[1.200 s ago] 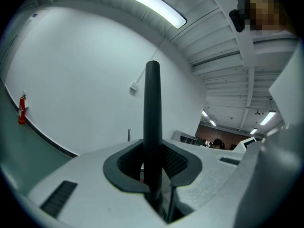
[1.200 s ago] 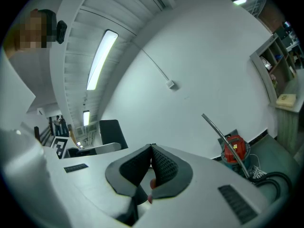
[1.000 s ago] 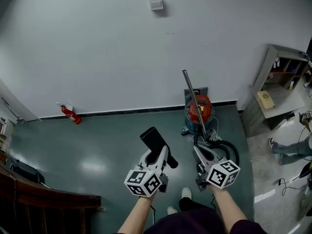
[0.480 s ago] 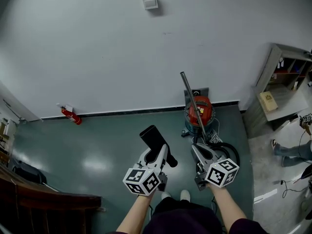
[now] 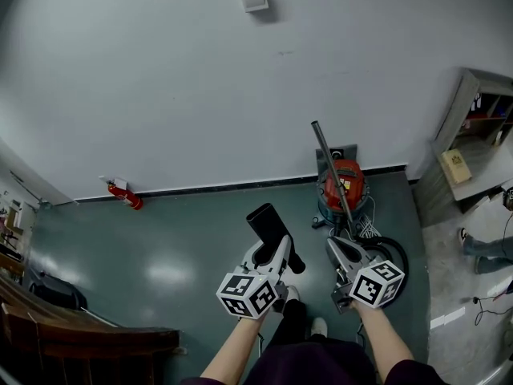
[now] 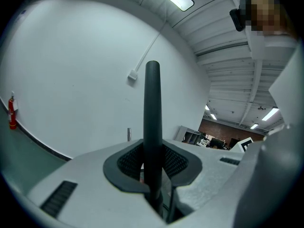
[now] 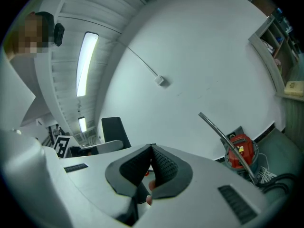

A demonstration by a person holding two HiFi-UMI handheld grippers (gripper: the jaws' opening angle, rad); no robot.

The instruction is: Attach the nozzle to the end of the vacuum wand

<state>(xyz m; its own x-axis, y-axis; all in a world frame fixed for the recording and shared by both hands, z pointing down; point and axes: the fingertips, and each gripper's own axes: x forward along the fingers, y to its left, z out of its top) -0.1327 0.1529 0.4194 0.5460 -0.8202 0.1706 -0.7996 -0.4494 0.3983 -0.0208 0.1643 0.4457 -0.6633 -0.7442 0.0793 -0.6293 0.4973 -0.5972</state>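
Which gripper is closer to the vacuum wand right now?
Right. The right gripper, shut, sits just below the wand's lower part; the left gripper, holding the nozzle, is further off to its left.

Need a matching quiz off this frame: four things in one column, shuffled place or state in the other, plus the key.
Things
1. nozzle
2. wand
3. fire extinguisher
4. right tongs

Place or state
A. low against the wall, off to the left
B. shut, nothing between them
C. clamped in the left tongs
D. rising at a slant from the red vacuum cleaner

Pairs: 1-C, 2-D, 3-A, 4-B
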